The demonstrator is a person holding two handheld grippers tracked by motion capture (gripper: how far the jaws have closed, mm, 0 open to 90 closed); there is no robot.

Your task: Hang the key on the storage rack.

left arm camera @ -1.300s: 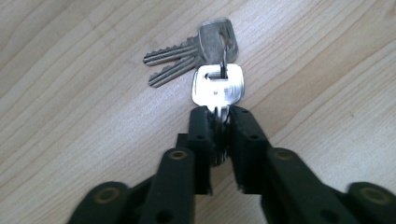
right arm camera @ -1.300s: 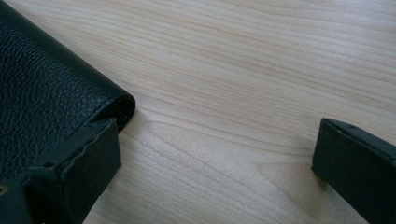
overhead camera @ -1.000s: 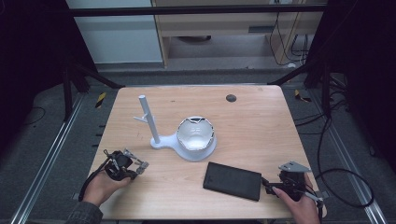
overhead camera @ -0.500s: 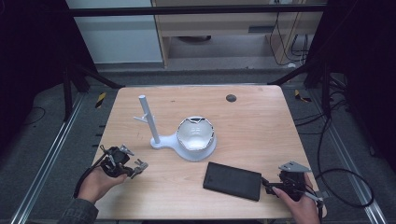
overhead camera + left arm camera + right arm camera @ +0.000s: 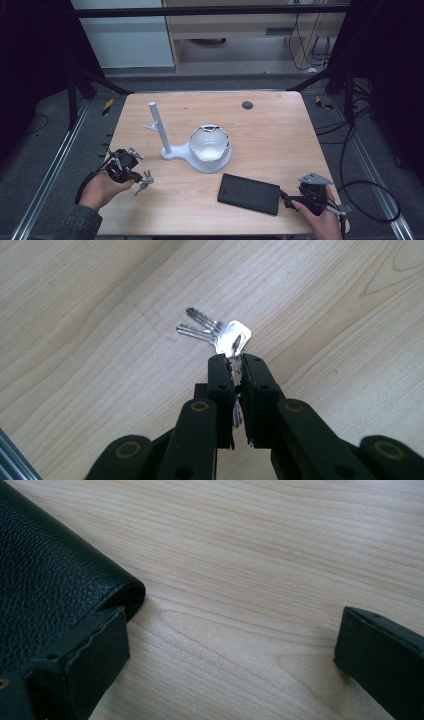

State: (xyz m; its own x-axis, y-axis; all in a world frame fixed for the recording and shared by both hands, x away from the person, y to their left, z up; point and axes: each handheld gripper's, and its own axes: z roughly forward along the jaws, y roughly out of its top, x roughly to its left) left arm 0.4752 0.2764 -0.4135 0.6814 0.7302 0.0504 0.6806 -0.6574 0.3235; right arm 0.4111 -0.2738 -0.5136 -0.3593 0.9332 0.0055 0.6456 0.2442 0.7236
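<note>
A small bunch of silver keys (image 5: 220,332) hangs from the tips of my left gripper (image 5: 235,360), which is shut on the key ring. In the high view the keys (image 5: 144,182) dangle just above the table's near left part, below my left gripper (image 5: 136,176). A black leather wallet (image 5: 249,193) lies flat near the front edge. My right gripper (image 5: 284,196) rests at its right end, open. In the right gripper view one jaw stands at the wallet's corner (image 5: 45,580) and the other far off over bare wood, with my right gripper (image 5: 230,630) holding nothing.
A white stand with an upright post (image 5: 159,127) and a white bowl (image 5: 209,142) on its base sits mid-table. A small dark round spot (image 5: 247,105) lies near the far edge. The wooden table (image 5: 280,145) has dark floor and metal frame rails around it.
My left gripper has risen a little with the keys, which now hang off the table surface. The right gripper and the wallet have stayed put.
</note>
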